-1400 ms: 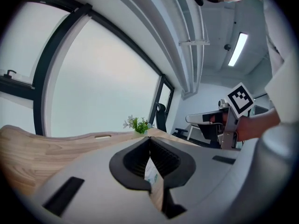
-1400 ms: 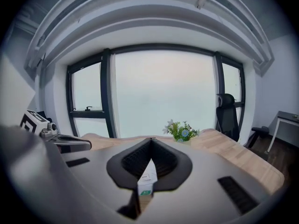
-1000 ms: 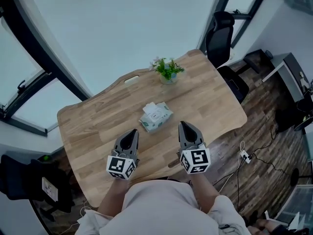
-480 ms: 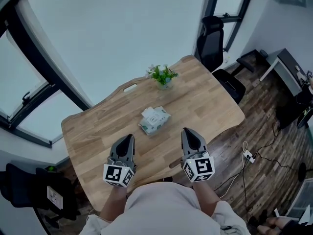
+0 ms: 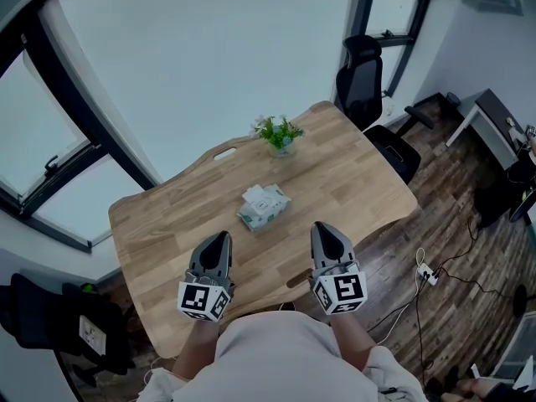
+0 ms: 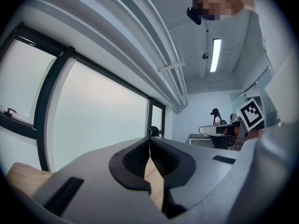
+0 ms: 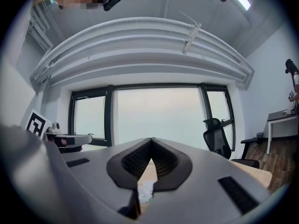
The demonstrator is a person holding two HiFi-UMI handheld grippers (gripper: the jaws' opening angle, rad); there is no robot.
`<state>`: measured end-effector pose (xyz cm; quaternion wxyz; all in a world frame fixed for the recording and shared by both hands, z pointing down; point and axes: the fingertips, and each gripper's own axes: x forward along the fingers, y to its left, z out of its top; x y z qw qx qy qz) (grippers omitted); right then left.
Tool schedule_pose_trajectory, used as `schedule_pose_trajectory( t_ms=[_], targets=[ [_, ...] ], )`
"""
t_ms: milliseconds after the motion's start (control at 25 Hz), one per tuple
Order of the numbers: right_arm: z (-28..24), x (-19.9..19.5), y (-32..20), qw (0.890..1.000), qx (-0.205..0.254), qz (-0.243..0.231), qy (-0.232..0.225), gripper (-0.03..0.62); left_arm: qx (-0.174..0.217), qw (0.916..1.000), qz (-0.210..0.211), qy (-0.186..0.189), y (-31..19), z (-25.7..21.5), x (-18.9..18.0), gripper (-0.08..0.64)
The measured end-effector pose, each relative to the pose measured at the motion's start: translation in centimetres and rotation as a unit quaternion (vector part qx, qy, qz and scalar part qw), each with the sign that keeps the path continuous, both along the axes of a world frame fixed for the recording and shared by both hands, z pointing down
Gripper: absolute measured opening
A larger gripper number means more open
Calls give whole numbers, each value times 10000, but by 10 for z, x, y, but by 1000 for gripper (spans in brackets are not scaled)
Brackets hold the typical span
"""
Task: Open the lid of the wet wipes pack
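Left gripper (image 5: pixel 219 239) and right gripper (image 5: pixel 323 229): jaws pressed together, empty, over the near edge of the table (image 5: pixel 368 182). Wipes pack (image 5: pixel 264 206) mid-table at their 12 o'clock, untouched, with its lid too small to read. Right gripper view catches only a sliver of it.

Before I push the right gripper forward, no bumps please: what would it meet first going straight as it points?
Probably nothing near: the right gripper, fingers shut, points level above the table; the wet wipes pack lies lower, to its left. Far beyond is the window.
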<state>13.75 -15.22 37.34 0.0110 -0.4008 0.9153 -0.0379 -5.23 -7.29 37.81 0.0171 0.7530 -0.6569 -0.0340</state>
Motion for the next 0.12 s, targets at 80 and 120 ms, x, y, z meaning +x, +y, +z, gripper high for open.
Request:
schedule_pose_trajectory(
  t_ms=[80,120],
  targets=[
    [-1,3,2,10000,13,-17,-2,6,1,10000,-15,-13,2,0,4,21],
    [-1,4,3,10000,18,-27,-5,6,0,10000,-24,-17,3,-1,5,21]
  ],
)
